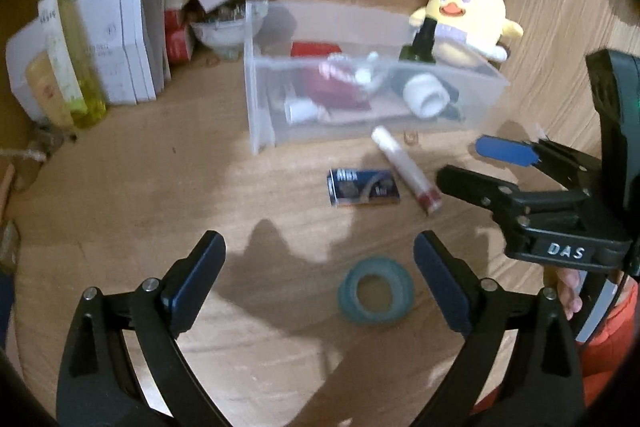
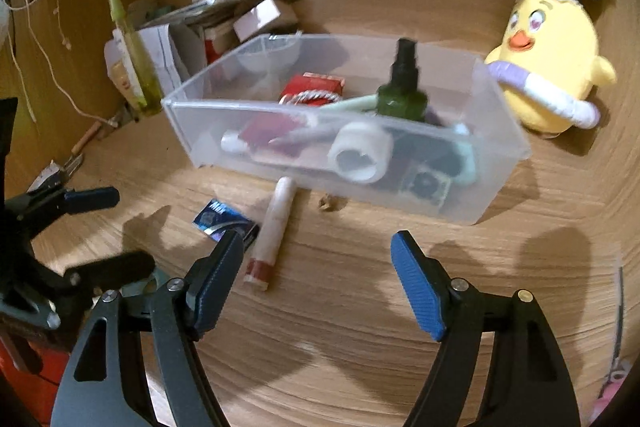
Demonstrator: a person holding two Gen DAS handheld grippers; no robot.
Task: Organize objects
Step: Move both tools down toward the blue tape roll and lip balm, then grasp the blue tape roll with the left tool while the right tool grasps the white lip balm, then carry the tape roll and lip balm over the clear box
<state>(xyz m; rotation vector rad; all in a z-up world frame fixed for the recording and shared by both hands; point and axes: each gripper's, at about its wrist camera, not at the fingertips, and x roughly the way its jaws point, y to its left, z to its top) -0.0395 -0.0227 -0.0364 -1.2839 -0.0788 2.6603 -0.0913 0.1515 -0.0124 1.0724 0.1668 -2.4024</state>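
A clear plastic bin (image 1: 260, 99) (image 2: 192, 123) stands on the wooden table and holds a dark green bottle (image 2: 402, 87), a red box (image 2: 314, 87), a white roll (image 2: 360, 153) and other small items. In front of it lie a white tube with a red cap (image 1: 404, 169) (image 2: 274, 231), a blue packet (image 1: 362, 187) (image 2: 222, 221) and a teal tape ring (image 1: 376, 291). My left gripper (image 1: 320, 275) is open and empty, just left of the tape ring. My right gripper (image 2: 318, 279) is open and empty, right of the tube; it also shows in the left wrist view (image 1: 480, 163).
A yellow plush chick with bunny ears (image 1: 464, 15) (image 2: 552, 67) sits right of the bin. White boxes (image 1: 120, 43), a yellow-green bottle (image 1: 66, 39) (image 2: 134, 63) and cluttered cartons stand at the back left against a cardboard wall.
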